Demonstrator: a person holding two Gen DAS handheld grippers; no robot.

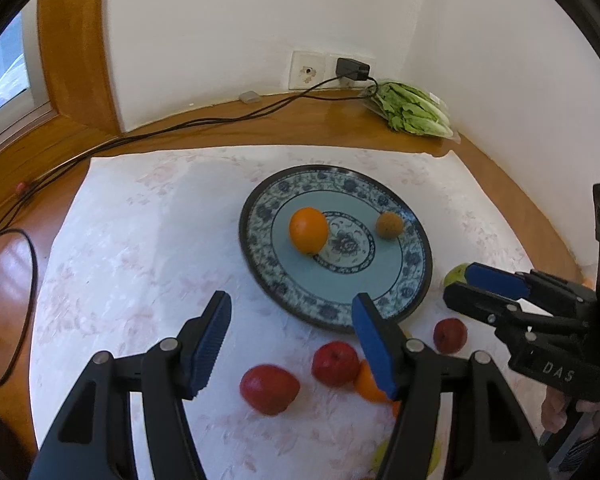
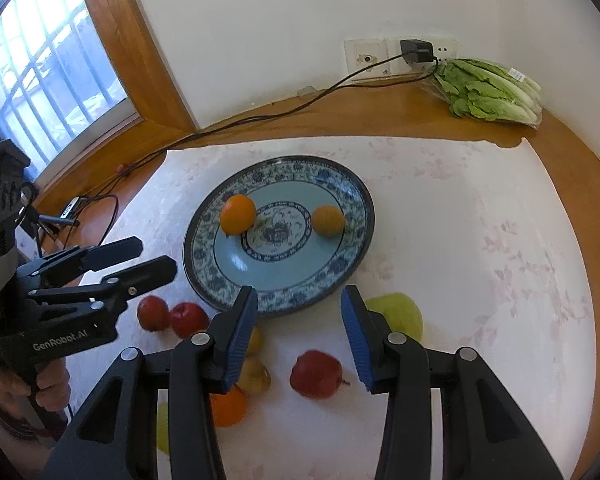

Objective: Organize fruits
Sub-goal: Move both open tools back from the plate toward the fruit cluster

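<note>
Left wrist view: the left gripper (image 1: 292,312) hangs over the white cloth (image 1: 140,240) with its blue pads spread and nothing between them. Its right finger hides part of an orange (image 1: 366,384) on the cloth and covers the near rim of the blue patterned plate (image 1: 260,236). On the plate sit a large orange (image 1: 309,230) and a smaller, duller fruit (image 1: 389,225), well apart. Three red apples (image 1: 335,363) lie on the cloth in front of the plate. A green fruit (image 1: 456,274) is mostly hidden behind the right gripper (image 1: 460,284), which enters from the right edge; its jaws stand narrowly parted and hold nothing. A yellow-green fruit at the bottom is cut off by the gripper body.

Right wrist view: the right gripper shows its pads apart, empty, above the cloth near the plate's front rim. A green apple (image 2: 400,314) is partly covered by the right finger; a yellowish fruit (image 2: 256,376) and another orange (image 2: 230,406) are partly hidden by the left finger. A red apple (image 2: 316,374) lies clear between the fingers. At the back, bagged lettuce (image 2: 488,94) and a charger cable (image 2: 260,116) lie on the wooden sill (image 2: 380,116).
</note>
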